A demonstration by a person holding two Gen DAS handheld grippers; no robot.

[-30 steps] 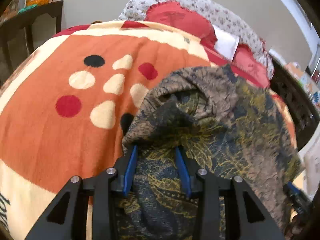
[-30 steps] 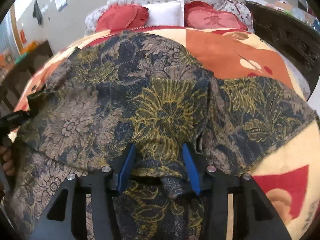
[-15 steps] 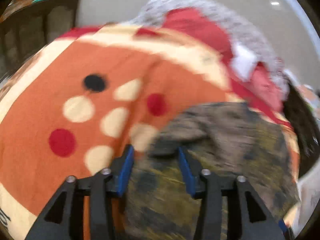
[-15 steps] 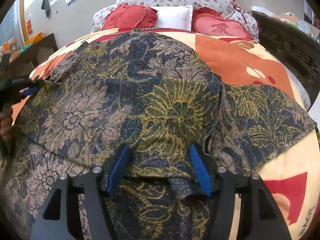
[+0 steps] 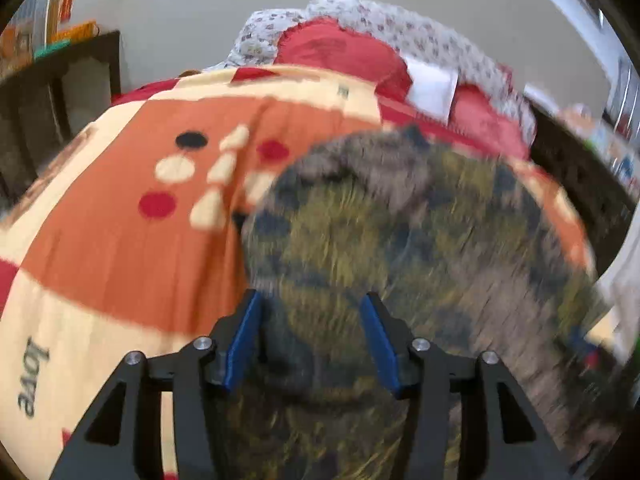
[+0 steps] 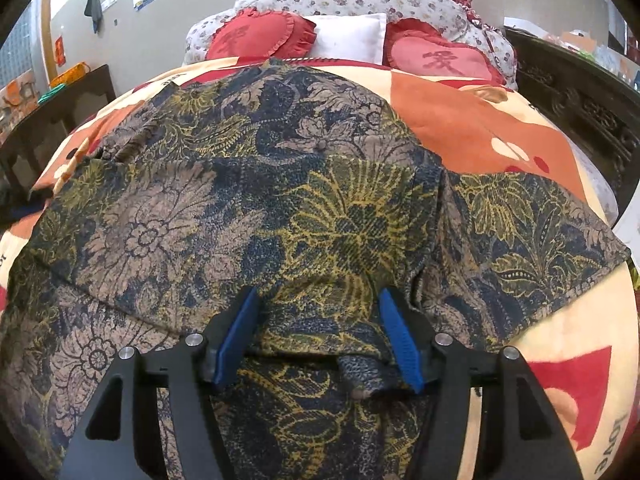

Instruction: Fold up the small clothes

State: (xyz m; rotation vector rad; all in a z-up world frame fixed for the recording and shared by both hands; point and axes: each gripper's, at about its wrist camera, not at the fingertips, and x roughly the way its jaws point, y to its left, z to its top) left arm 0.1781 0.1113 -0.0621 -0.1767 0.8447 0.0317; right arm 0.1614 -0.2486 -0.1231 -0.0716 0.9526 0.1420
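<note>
A dark floral garment [image 6: 280, 208] in navy, gold and brown lies spread on the bed, with a folded-over layer across its middle. It also shows, blurred, in the left wrist view [image 5: 400, 248]. My right gripper [image 6: 318, 340] is open, its blue pads [image 6: 240, 336] standing over the garment's near edge, holding nothing. My left gripper [image 5: 310, 340] is open over the garment's left edge, empty. The left gripper's tip shows at the far left of the right wrist view [image 6: 18, 212].
The bed has an orange, cream and red blanket [image 5: 120, 248]. Red heart pillows [image 6: 256, 38] and a white pillow [image 6: 348, 40] lie at the head. A dark wooden table [image 5: 52, 92] stands to the left, a carved dark frame [image 6: 580, 100] to the right.
Both grippers have let go of the garment and opened wider. The left gripper has pulled back and is moving, its view blurred. The folded layer now lies flat.
</note>
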